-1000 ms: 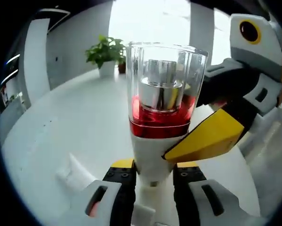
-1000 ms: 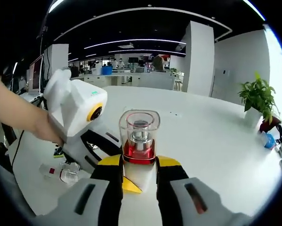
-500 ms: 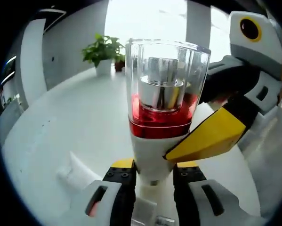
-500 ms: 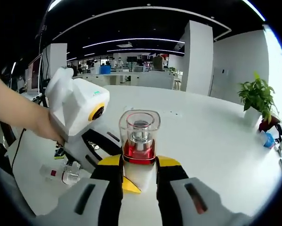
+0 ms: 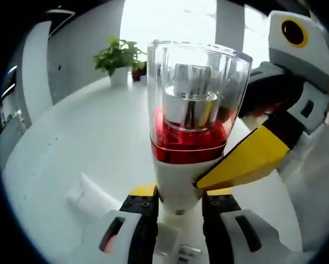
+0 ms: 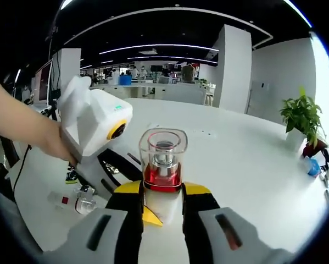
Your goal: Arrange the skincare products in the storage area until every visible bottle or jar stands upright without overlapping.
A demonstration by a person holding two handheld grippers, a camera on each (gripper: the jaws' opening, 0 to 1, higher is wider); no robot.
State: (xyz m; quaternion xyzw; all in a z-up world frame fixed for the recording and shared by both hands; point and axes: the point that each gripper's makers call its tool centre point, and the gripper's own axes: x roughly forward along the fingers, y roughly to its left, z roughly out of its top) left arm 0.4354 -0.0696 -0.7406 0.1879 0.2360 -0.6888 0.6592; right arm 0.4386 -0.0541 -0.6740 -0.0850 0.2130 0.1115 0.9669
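A skincare bottle (image 5: 189,137) with a white body, a red band and a clear cap over a silver pump stands upright above the white table (image 5: 71,137). My left gripper (image 5: 178,199) is shut on the bottle's narrow white base. The right gripper's yellow fingertip (image 5: 244,159) presses against the bottle's body from the right. In the right gripper view, the same bottle (image 6: 163,162) rises between the yellow tips of my right gripper (image 6: 163,193), which is shut on its white body. The left gripper's white housing (image 6: 95,124), held by a hand, reaches in from the left.
A white tube (image 5: 93,197) lies flat on the table below the left gripper. A small clear bottle (image 6: 75,202) lies on its side near the table's left edge. A potted plant (image 6: 302,118) stands at the far right rim, with small items beside it. Desks fill the room behind.
The bottle stays clamped by both grippers. The left gripper's housing has shifted slightly up and right in the right gripper view, and the bottle looms a little larger in the left gripper view.
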